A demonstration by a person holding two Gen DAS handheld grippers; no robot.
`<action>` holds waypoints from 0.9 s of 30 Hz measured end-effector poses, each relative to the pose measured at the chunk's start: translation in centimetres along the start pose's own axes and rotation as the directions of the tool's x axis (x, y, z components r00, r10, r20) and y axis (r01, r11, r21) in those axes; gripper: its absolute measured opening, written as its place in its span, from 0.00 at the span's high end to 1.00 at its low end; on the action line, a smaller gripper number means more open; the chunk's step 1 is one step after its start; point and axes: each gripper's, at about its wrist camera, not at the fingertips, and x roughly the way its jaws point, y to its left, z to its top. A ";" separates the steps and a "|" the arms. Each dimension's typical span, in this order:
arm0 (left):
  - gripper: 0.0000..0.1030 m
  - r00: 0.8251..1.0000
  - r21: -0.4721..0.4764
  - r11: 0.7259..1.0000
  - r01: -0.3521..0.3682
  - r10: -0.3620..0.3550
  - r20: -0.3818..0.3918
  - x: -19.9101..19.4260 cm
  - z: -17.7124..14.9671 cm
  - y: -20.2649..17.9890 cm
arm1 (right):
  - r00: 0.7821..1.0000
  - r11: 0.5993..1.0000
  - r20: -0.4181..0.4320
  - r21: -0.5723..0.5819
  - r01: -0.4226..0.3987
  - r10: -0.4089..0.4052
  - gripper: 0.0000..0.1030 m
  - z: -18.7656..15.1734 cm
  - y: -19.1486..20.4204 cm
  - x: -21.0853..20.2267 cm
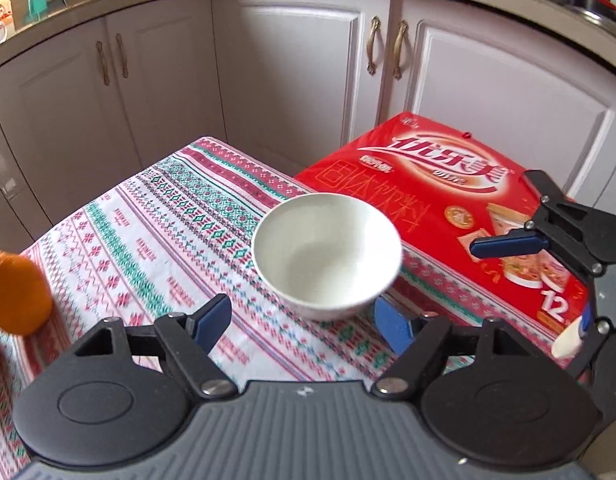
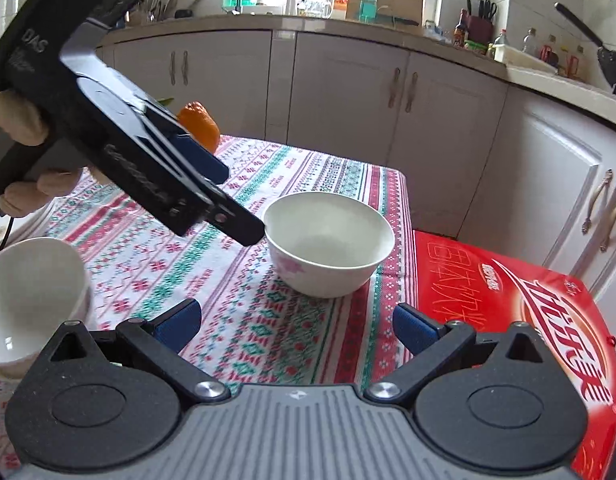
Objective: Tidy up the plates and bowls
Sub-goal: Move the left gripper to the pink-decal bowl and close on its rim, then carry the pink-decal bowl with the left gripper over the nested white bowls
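Looking at a glossy white round bowl (image 1: 327,254) sitting on the woven patterned tablecloth (image 1: 148,240), near its edge beside the shiny red carton (image 1: 448,184). My left gripper (image 1: 304,322) hangs just short of the bowl, blue pads spread, holding nothing. Right gripper (image 2: 296,326) also gapes wide, empty. Another smooth white bowl (image 2: 32,296) sits well left of it.

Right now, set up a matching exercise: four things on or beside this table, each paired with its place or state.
Things:
1. bowl
2. second bowl
3. red carton
4. orange fruit

Descriptions:
A. beside the table's right edge
B. far left, behind the left hand-held gripper
C. near left corner
D. upright, empty, mid-table

Pairs: 1-D, 2-C, 3-A, 4-B
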 end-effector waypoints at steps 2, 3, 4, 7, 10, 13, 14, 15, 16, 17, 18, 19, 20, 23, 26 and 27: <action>0.26 1.000 0.000 1.000 0.012 -0.012 -0.016 1.3 0.4 0.2 | 1.000 1.000 -0.002 0.002 -0.009 0.009 0.00 0.3 -0.4 1.0; 0.27 1.000 -0.003 1.000 0.017 -0.017 -0.024 1.9 0.6 0.4 | 1.000 1.000 -0.011 0.005 -0.017 0.017 0.00 0.4 -0.6 1.5; 0.28 0.999 -0.010 1.000 0.030 -0.030 -0.021 2.3 0.8 0.6 | 1.000 1.000 -0.016 0.009 -0.015 0.015 0.00 0.7 -0.8 2.1; 0.31 0.998 -0.024 0.999 0.046 -0.046 -0.031 3.4 1.3 1.0 | 0.999 1.000 -0.029 0.018 -0.018 0.018 0.02 1.1 -1.5 3.7; 0.31 0.997 -0.026 0.997 0.066 -0.067 -0.037 4.1 1.6 1.3 | 0.999 0.999 -0.033 0.030 -0.029 0.030 0.06 1.5 -2.1 4.8; 0.34 0.996 -0.037 0.996 0.078 -0.080 -0.036 4.8 2.0 1.6 | 0.999 0.999 -0.033 0.032 -0.027 0.028 0.10 1.9 -2.5 5.8; 0.37 0.995 -0.040 0.995 0.087 -0.089 -0.037 5.0 2.1 1.7 | 0.999 0.999 -0.031 0.031 -0.026 0.027 0.11 2.0 -2.5 6.0; 0.38 0.995 -0.043 0.995 0.092 -0.094 -0.040 5.2 2.3 1.7 | 0.999 0.999 -0.031 0.031 -0.027 0.028 0.11 2.1 -2.6 6.2; 0.38 0.995 -0.045 0.995 0.094 -0.095 -0.040 5.4 2.4 1.8 | 0.999 0.999 -0.031 0.031 -0.028 0.029 0.12 2.2 -2.6 6.4; 0.38 0.995 -0.042 0.995 0.093 -0.095 -0.041 5.6 2.5 1.8 | 0.999 0.999 -0.029 0.030 -0.027 0.027 0.12 2.3 -2.7 6.6; 0.40 0.995 -0.040 0.995 0.093 -0.095 -0.043 5.8 2.6 1.8 | 0.999 0.999 -0.030 0.025 -0.021 0.022 0.13 2.3 -2.7 6.7; 0.42 0.994 -0.041 0.994 0.097 -0.099 -0.044 5.9 2.7 1.8 | 0.999 1.000 -0.031 0.021 -0.018 0.019 0.13 2.4 -2.7 6.9; 0.43 0.994 -0.043 0.994 0.097 -0.099 -0.045 6.0 2.7 1.8 | 0.999 1.000 -0.029 0.020 -0.015 0.015 0.14 2.4 -2.7 7.0; 0.43 0.994 -0.045 0.994 0.101 -0.103 -0.043 6.2 2.8 1.9 | 0.999 0.999 -0.025 0.027 -0.019 0.020 0.15 2.4 -2.9 7.0; 0.44 0.994 -0.048 0.993 0.104 -0.106 -0.041 6.4 2.9 2.0 | 0.999 0.999 -0.024 0.028 -0.022 0.022 0.15 2.3 -3.0 7.0; 0.44 0.993 -0.045 0.994 0.104 -0.106 -0.042 6.4 2.9 2.0 | 0.999 0.999 -0.024 0.029 -0.022 0.022 0.15 2.4 -3.0 7.0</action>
